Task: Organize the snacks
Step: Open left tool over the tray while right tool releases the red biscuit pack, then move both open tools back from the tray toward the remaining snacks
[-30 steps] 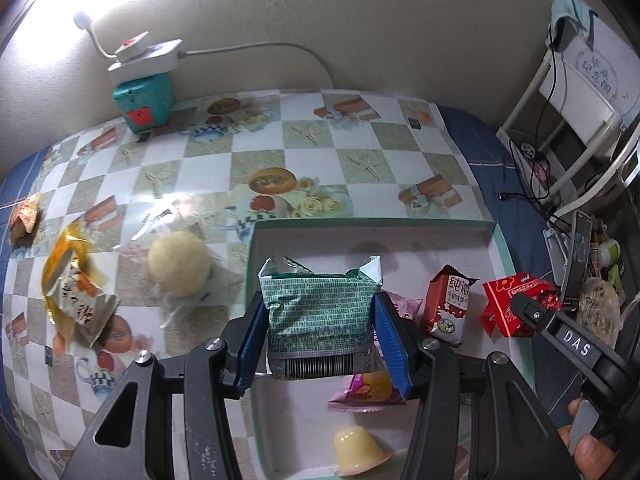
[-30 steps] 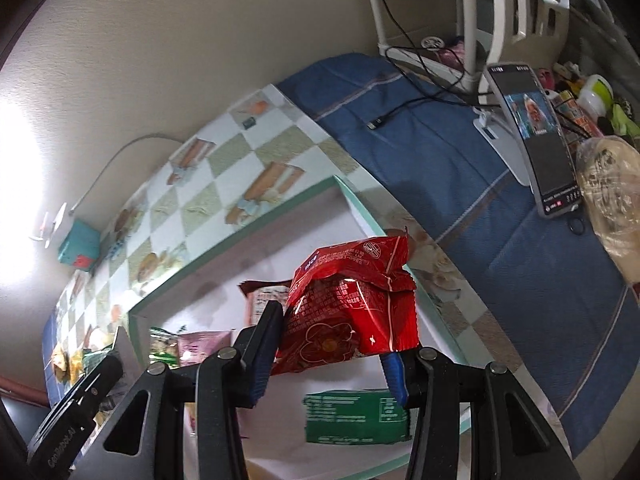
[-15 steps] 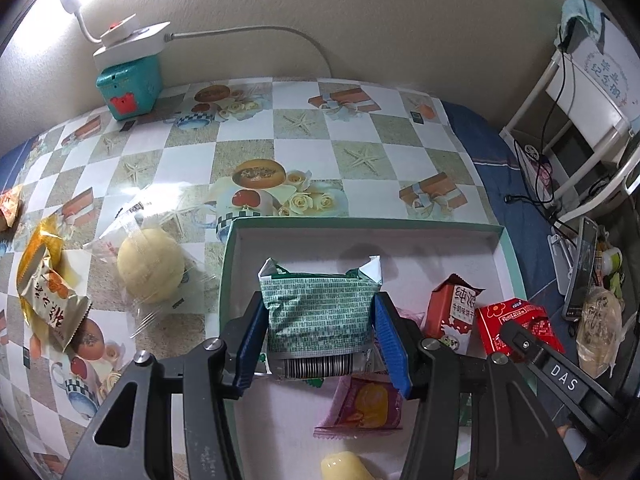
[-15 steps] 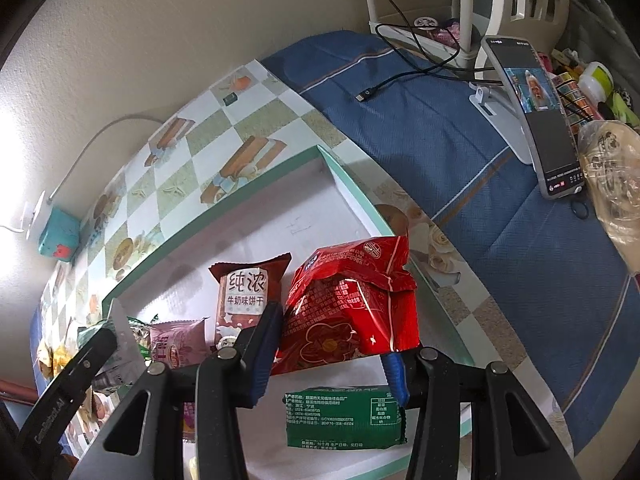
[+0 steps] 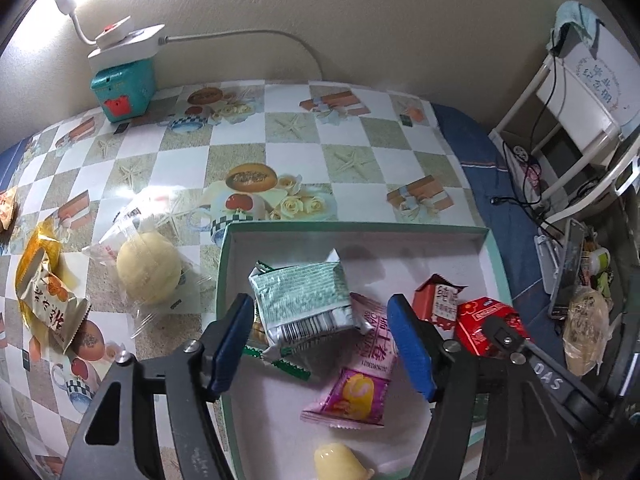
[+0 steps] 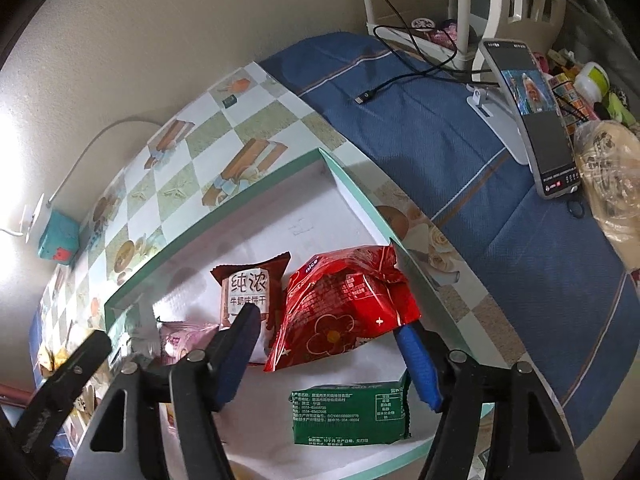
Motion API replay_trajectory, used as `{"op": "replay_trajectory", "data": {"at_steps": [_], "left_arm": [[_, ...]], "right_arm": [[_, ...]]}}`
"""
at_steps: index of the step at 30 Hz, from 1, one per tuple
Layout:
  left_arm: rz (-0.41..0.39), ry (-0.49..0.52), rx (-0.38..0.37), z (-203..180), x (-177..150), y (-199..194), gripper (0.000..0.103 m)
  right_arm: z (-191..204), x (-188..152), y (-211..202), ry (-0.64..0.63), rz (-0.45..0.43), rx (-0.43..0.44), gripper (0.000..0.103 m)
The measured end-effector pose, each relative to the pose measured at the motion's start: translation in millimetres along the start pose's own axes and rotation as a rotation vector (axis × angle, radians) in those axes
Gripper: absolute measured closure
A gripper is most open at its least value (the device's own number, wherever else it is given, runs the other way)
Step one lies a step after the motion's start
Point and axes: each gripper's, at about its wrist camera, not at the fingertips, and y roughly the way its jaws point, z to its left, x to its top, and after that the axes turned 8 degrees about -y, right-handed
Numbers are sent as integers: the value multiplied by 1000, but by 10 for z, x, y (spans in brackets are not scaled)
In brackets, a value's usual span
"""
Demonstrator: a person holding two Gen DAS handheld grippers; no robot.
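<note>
the green packet (image 5: 304, 300) lies tilted in the box (image 5: 352, 227), between the left gripper (image 5: 320, 344) whose blue pads no longer touch it; the jaws are opening. only this view shows the round bun (image 5: 148, 272) at 9 o'clock on the checked cloth (image 5: 296, 152). the right view alone shows the phone (image 6: 536, 116) at 2 o'clock. there the red packet (image 6: 340, 308) sits released in the box, the right gripper (image 6: 332, 356) opening too. a second ago both packets were clamped.

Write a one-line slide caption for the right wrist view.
Right gripper opening, releasing a crinkled red foil snack packet into the shallow green-rimmed white box.
</note>
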Motion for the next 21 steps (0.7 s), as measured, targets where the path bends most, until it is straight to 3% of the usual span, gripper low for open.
{"op": "replay_trajectory", "data": {"at_steps": [3, 6, 8, 10, 12, 21], "left_arm": [[-1, 0, 5, 1, 21, -76, 32], [-6, -2, 12, 34, 44, -152, 32], [-16, -12, 26, 81, 64, -201, 31], [-24, -26, 41, 156, 88, -239, 17], [-37, -38, 53, 253, 116, -277, 15], [-79, -156, 147, 850, 237, -445, 15]], "right_arm": [[43, 9, -34, -17, -5, -9, 30], [105, 28, -85, -41, -22, -24, 18], [136, 37, -126, -49, -37, -23, 17], [173, 43, -158, -59, -49, -28, 10], [211, 43, -176, -70, -57, -33, 0], [366, 24, -224, -108, -77, -50, 0]]}}
